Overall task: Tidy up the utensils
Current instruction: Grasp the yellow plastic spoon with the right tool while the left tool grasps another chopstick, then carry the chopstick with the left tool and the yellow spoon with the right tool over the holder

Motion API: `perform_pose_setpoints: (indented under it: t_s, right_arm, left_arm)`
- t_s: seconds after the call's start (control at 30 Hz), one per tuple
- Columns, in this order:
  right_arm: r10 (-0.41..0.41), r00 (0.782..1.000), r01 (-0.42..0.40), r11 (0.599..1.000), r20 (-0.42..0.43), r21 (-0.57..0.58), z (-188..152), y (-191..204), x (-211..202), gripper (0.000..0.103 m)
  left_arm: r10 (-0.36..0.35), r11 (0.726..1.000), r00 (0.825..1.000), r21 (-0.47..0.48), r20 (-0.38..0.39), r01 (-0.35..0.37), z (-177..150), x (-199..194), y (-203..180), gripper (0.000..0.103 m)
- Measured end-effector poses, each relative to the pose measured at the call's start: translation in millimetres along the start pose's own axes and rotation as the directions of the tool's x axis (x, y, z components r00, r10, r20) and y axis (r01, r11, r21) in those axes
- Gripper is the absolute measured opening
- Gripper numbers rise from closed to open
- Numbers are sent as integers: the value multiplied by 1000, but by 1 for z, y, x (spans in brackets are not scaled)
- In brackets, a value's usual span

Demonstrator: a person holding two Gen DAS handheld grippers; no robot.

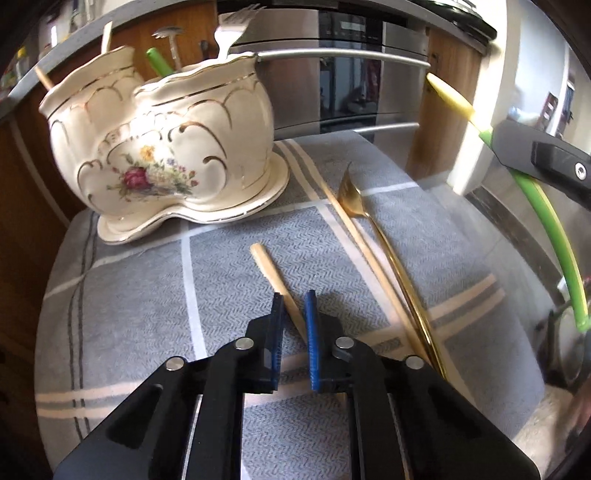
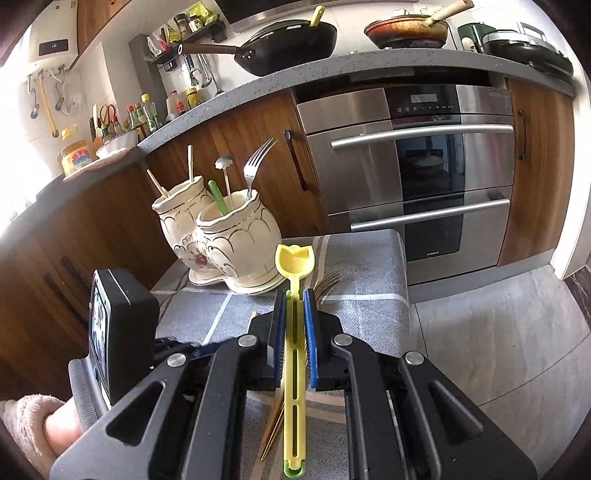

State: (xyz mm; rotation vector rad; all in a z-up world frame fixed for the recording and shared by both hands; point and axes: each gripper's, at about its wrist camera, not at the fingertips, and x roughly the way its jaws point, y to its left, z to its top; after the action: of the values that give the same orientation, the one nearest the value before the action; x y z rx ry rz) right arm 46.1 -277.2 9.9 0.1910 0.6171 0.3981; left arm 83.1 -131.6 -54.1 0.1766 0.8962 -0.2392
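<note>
- The grey checked cloth [image 1: 147, 295] covers the table and fills the middle and lower part of the left wrist view; behind it, at the top of the frame, stands a steel oven [image 2: 424, 177] among wooden cabinets.
- The cream ceramic holder [image 1: 162, 147], with two joined pots on a saucer, sits in the upper left of the left wrist view. A silver fork [image 1: 231, 29], a green handle and thin sticks stand upright in it.
- The gold fork [image 1: 373, 225] lies on the cloth right of centre, its long axis running from lower right to upper left, tines toward the oven. A long chopstick [image 1: 354, 229] lies just beside it, almost parallel.
- The right gripper [image 2: 294, 295] is closed on the yellow-green spoon [image 2: 294, 258]; the spoon points away from the camera, bowl up toward the holder, its handle running straight down the frame between the blue pads.
- The left gripper [image 1: 294, 295] has its jaws drawn close around the short chopstick [image 1: 275, 280], which lies slanted on the cloth, its free end to the upper left. Whether the pads press it I cannot tell.
</note>
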Motion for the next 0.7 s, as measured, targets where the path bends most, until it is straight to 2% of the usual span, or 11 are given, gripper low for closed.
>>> perform_pose_setpoints:
  t_s: [0.07, 0.3, 0.4, 0.57, 0.6, 0.63, 0.7]
  right_arm:
    - [5, 1000, -5, 1000, -1, 0, 0, 1, 0, 10]
    - [15, 1000, -15, 1000, -6, -11, -1, 6, 2, 10]
    - [21, 1000, -21, 1000, -10, -15, -1, 8, 4, 10]
    - [22, 1000, -23, 999, -9, -24, -2, 12, 4, 10]
    - [22, 1000, -23, 999, -8, -24, -2, 12, 5, 10]
    - [24, 1000, -24, 999, -7, -24, -3, 13, 5, 10]
    - [25, 1000, -25, 999, -1, -25, -3, 14, 4, 10]
  left_arm:
    - [-22, 999, 1000, 25, -5, 22, 0, -3, 2, 6]
    - [-82, 991, 995, 105, -56, 87, -9, -23, 12, 7]
    - [-95, 988, 994, 113, -61, 102, -16, -29, 14, 21]
    - [-84, 988, 994, 127, -72, 92, -29, -31, 17, 22]
    - [-86, 988, 994, 121, -63, 93, -31, -32, 19, 21]
    - [-86, 989, 995, 118, -58, 93, -32, -31, 21, 10]
    - [-87, 987, 995, 129, -53, 93, -32, -31, 19, 7]
